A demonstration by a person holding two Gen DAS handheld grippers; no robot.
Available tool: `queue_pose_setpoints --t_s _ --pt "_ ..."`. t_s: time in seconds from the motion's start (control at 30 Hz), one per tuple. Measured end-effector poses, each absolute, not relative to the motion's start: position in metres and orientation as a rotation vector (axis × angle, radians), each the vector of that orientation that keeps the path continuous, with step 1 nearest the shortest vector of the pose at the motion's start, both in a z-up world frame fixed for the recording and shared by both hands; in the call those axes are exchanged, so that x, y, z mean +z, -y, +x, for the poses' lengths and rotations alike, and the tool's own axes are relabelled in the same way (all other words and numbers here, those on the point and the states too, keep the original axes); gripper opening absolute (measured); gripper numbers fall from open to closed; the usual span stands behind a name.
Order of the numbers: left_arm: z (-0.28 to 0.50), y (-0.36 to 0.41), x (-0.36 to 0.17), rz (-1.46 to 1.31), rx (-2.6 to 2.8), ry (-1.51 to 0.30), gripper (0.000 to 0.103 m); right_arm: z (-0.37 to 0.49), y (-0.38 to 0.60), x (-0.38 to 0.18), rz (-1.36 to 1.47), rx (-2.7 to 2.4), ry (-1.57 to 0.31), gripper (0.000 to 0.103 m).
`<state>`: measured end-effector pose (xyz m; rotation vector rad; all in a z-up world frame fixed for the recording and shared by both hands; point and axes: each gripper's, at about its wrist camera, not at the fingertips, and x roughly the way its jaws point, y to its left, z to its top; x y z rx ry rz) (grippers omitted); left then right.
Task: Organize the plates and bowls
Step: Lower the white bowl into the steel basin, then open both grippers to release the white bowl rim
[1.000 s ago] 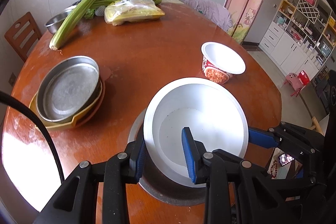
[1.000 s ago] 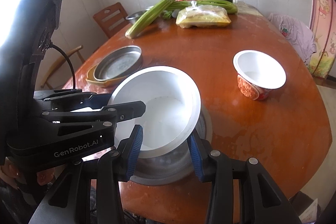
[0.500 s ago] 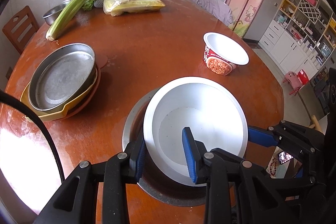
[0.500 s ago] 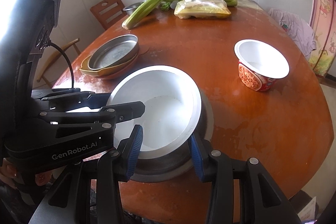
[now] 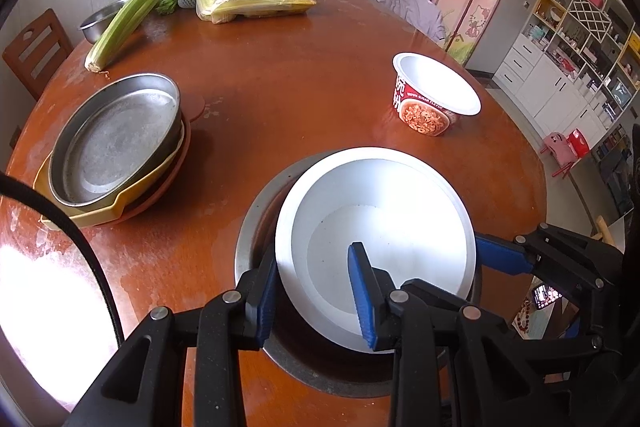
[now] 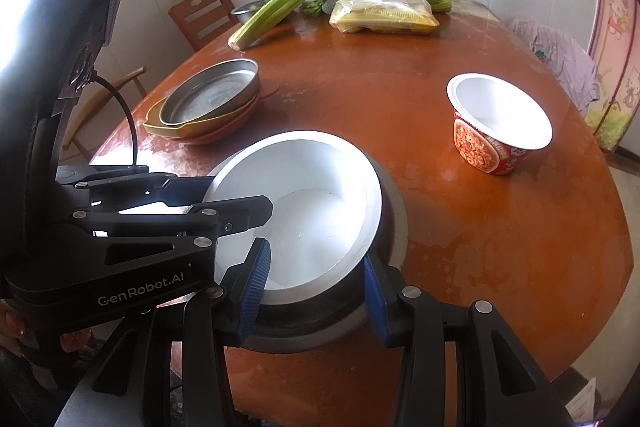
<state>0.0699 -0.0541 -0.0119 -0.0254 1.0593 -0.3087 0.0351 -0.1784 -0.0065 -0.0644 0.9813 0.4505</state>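
Round brown table [image 5: 304, 75], dining room behind — white bowl [image 5: 384, 227] sits tilted inside a steel bowl [image 5: 256, 211] at the near edge. Left gripper [image 5: 316, 291] straddles the white bowl's near-left rim: one blue pad outside the wall, one inside, jaws closed on it as far as the left wrist view shows. Right gripper [image 6: 316, 275] does the same on the bowl's right side; its outer pad lies between the white rim and the steel wall, so contact with the white bowl looks likely but actual clamp pressure can't be confirmed.

Key relation: the bowl is directly ahead of both grippers, held from opposite sides, neither arm nearer. It isn't seated flat in the steel bowl, so lowering and levelling is probably what remains.

Outward: plate stack [image 5: 116, 147] is well apart to the left, steel pan on top. Noodle cup [image 5: 436, 95] stands well apart at far right.

Hidden: the steel bowl's floor, the white bowl's underside, and whether it touches that floor.
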Motion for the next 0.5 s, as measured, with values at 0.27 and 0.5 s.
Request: queue_pose_setpoints --t_s 0.27,0.5 --pt "0.0689 0.052 -0.0109 -0.025 -0.309 -1.049 0.037 0.0349 0.1787 -0.0053 -0.089 0.439 -0.957 0.046" --pt "0.0664 0.0496 -0.0043 -0.032 -0.318 -1.021 0.043 0.0348 0.1858 -0.0024 -0.075 0.427 -0.94 0.047"
